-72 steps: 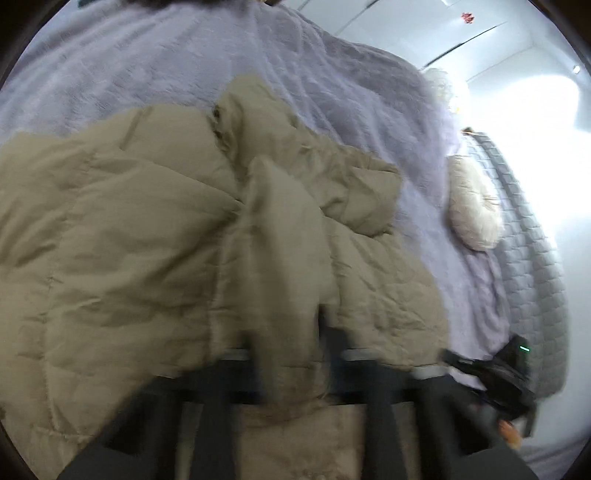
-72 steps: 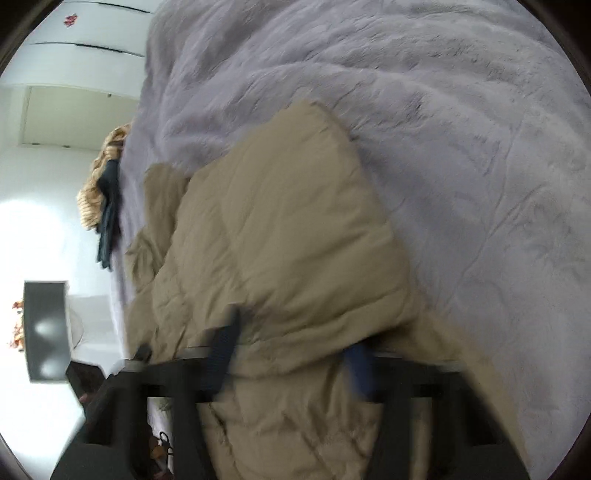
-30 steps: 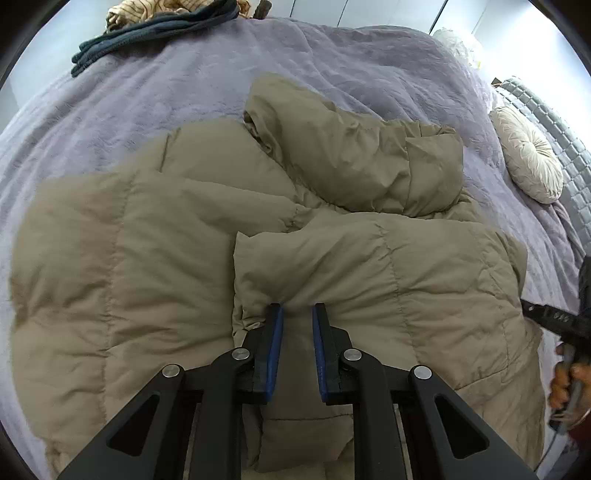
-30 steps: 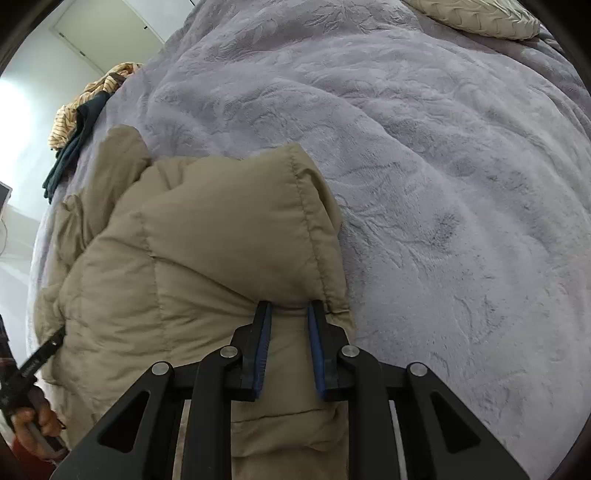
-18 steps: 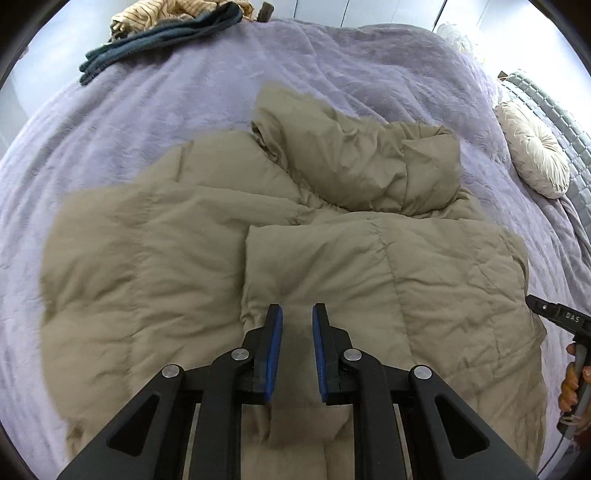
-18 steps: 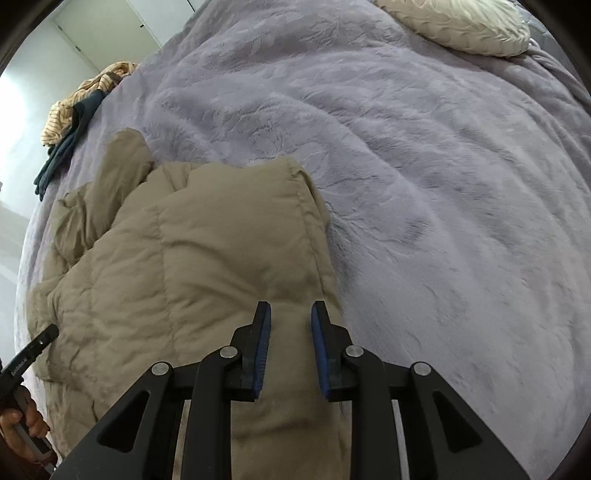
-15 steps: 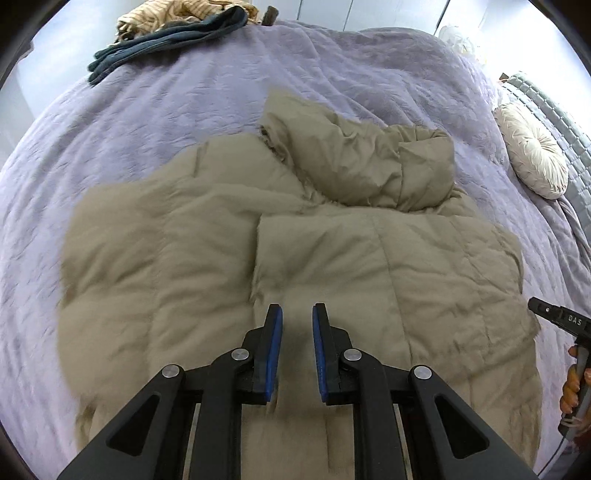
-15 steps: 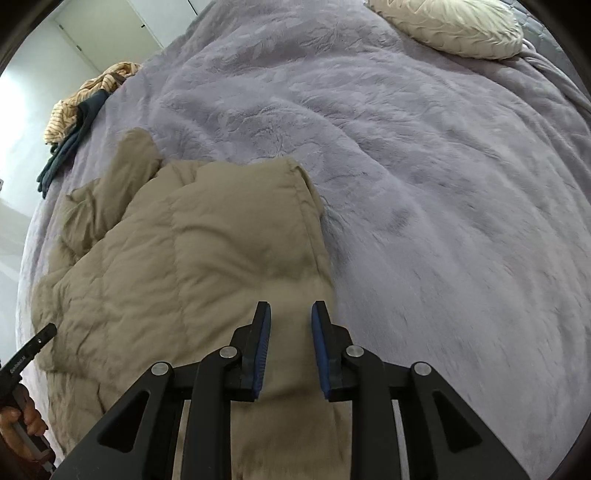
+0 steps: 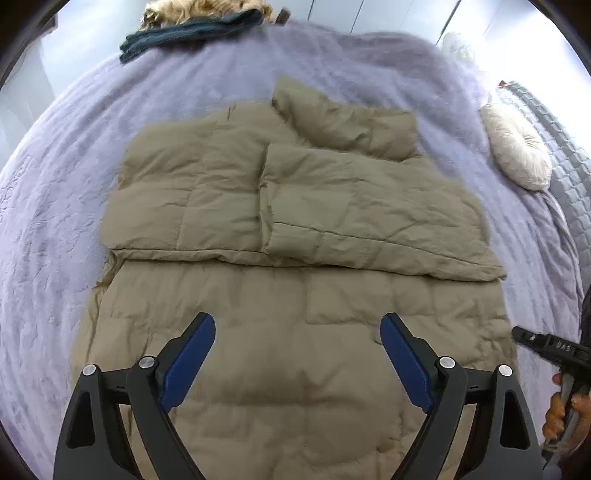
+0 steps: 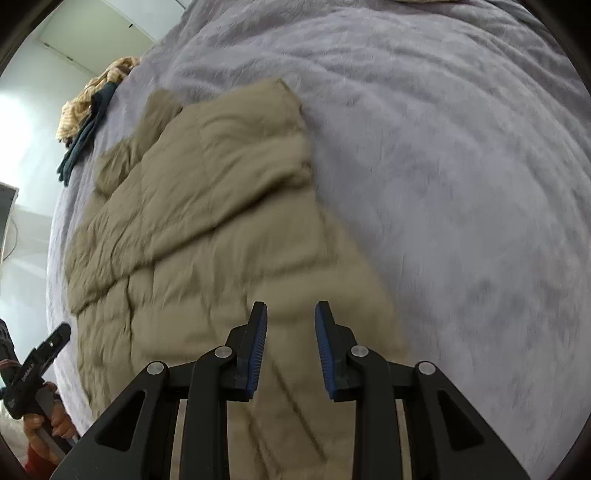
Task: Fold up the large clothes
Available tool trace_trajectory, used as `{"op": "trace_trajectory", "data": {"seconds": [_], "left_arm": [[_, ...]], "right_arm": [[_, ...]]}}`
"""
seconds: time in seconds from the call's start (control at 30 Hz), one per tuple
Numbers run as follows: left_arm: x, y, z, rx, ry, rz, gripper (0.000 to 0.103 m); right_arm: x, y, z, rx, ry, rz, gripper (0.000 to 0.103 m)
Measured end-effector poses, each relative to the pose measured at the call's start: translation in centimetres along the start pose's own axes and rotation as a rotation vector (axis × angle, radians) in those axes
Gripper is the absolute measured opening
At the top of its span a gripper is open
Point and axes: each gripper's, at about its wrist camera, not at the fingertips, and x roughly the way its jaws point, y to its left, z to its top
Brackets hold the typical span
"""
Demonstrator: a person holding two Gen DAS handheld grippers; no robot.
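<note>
Item: tan quilted coat (image 9: 295, 229), lying flat in the middle of the lavender bedspread (image 9: 55, 229), which serves as landmark for every place below.

Condition: both sleeves are lying folded across the chest, meeting at a seam near the coat's centre line; the hood is bunching at the coat's far end, toward the bedspread's far edge. The lower body panel is spreading unfolded toward the near edge.

Left gripper (image 9: 297, 345): hovering over the lower panel, jaws spread wide, holding nothing. 0.5 s ago its jaws were standing nearly together, so they are now opening and the fabric is lying free.

Right gripper (image 10: 291, 334): hovering over the coat's edge nearest the bedspread's open side, jaws parted moderately, wider than 0.5 s ago, pinching nothing.

Change noted: both claws are releasing and backing toward the near edge; the coat is showing more fully than before. Judgement: the sleeve fold is finishing, and 1 crosswise fold, hem toward hood, is likely remaining.

Other stock: round cream cushion (image 9: 517, 155) at the bedspread's far right; dark teal garment (image 9: 192, 33) at its far edge.
</note>
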Motion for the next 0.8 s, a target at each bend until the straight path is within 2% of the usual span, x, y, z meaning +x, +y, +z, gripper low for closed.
{"op": "trace_trajectory", "data": {"seconds": [0.2,0.23,0.37,0.53,0.6,0.73,0.8], "left_arm": [[-1.5,-2.0,-2.7,0.017,0.051,0.042,0.091],[-2.0,-2.2,-3.3,0.021,0.052,0.053,0.095],[-3.8,-2.6,-5.2,-0.005,0.058,0.079,0.095],[-5.9,-2.4,-7.8,-0.043,0.095,0.093,0.095],[-6.6,-2.1,-8.9,-0.051,0.111,0.110,0.095],[-8.3,-0.4,-10.9,-0.093,0.136,0.176,0.095],[-9.0,0.8,-11.8,-0.112,0.142,0.195,0.095]], "right_arm": [[-0.5,0.0,-3.2,-0.001,0.052,0.031,0.030],[-0.5,-0.1,-3.6,0.004,0.065,0.037,0.030],[-1.4,-0.2,-5.1,0.010,0.095,0.059,0.043],[-2.5,-0.3,-6.8,0.012,0.133,0.080,0.047],[-2.9,-0.3,-7.7,0.018,0.151,0.086,0.052],[-3.3,-0.4,-9.6,0.049,0.179,0.095,0.055],[-3.5,-0.3,-10.5,0.067,0.188,0.103,0.065]]}}
